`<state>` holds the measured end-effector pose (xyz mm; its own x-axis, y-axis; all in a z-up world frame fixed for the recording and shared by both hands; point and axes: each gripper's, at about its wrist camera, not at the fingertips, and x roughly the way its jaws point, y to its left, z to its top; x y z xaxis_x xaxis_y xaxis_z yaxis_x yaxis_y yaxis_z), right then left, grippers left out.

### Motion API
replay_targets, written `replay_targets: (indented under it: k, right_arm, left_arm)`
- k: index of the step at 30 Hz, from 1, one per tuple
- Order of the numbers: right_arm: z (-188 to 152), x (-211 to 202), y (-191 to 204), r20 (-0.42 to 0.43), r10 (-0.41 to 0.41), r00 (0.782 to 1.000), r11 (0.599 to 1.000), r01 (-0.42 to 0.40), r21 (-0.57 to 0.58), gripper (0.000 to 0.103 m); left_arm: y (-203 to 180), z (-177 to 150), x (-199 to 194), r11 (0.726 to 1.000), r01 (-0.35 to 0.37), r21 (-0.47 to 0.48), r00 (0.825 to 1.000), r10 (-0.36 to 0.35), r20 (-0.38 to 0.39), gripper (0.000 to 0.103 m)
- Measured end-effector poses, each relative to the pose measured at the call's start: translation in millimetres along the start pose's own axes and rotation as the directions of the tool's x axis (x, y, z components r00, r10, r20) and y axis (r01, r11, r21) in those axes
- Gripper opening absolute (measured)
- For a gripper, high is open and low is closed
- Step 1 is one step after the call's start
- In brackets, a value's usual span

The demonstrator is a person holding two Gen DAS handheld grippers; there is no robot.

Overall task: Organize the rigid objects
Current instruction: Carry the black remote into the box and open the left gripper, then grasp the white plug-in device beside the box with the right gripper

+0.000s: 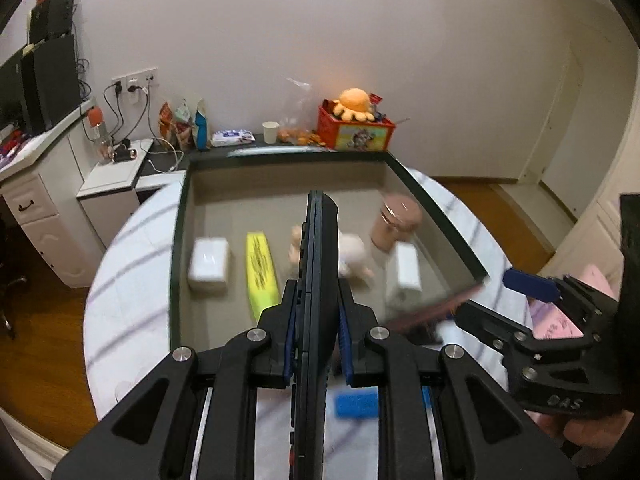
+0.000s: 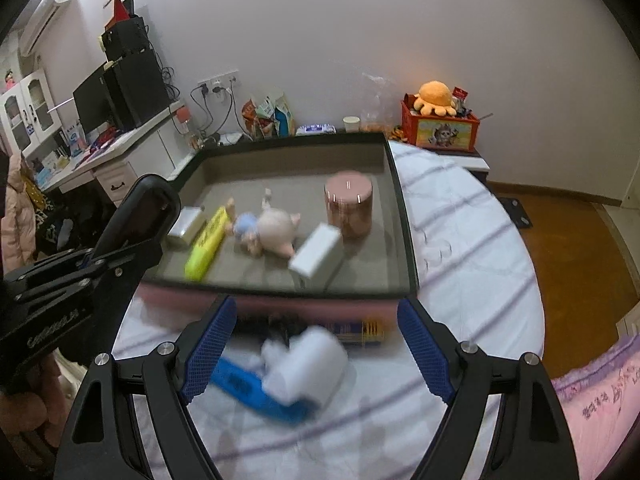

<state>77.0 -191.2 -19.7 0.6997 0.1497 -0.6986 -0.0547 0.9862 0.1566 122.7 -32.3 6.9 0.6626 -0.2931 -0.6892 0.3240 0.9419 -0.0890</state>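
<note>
A dark-rimmed tray (image 1: 436, 220) with a grey floor holds a white box (image 1: 210, 264), a yellow tube (image 1: 262, 272), a pig doll (image 2: 272, 228), a pink jar (image 2: 350, 208) and a second white box (image 2: 316, 256). My left gripper (image 1: 316, 292) is shut on a thin black remote control (image 1: 320, 240), held on edge above the tray's near side. My right gripper (image 2: 316, 312) stands open over the table just short of the tray. Below its fingers lies a white lint roller (image 2: 308, 364) with a blue handle (image 2: 248, 384), untouched.
The round table has a white striped cloth (image 2: 460, 240). A pink flat item and a dark comb-like thing (image 2: 272, 328) lie against the tray's near rim. A red toy box (image 2: 440, 128), a paper cup (image 2: 352, 123) and snack bags (image 2: 268, 116) line the back wall.
</note>
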Motion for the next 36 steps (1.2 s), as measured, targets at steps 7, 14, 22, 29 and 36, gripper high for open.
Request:
replay_targets:
  k: [7,14,22,29,36]
  right_arm:
    - [41.3,22.7,-10.6,0.014,0.016,1.0,1.0,-0.016,0.007,0.084]
    - [61.3,55.1,-20.6,-0.015,0.031,0.999,0.999,-0.031,0.014,0.084]
    - [61.2,69.1,-30.9,-0.042,0.041,0.998,0.999,-0.04,0.033,0.084]
    - [55.0,55.7,-28.1,-0.034,0.033,0.999,0.999,-0.032,0.031,0.084]
    - [41.3,26.3,-17.2,0.001,0.03,1.0,0.999,-0.03,0.01,0.084]
  left_arm:
    - [12.0,43.4,60.5,0.999,-0.039,-0.016,0.998,0.038,-0.051,0.017]
    - [18.0,63.7,115.8,0.996,-0.083,-0.032,0.987,0.078,-0.143,0.017]
    - [29.6,63.8,141.0,0.986,-0.155,-0.056,0.963,0.138,-0.231,0.066]
    - [31.3,64.0,108.3,0.983,-0.157,-0.093,0.979,0.142,-0.145,0.1]
    - [25.0,49.7,65.9,0.984,-0.15,-0.097,0.987,0.143,-0.076,0.101]
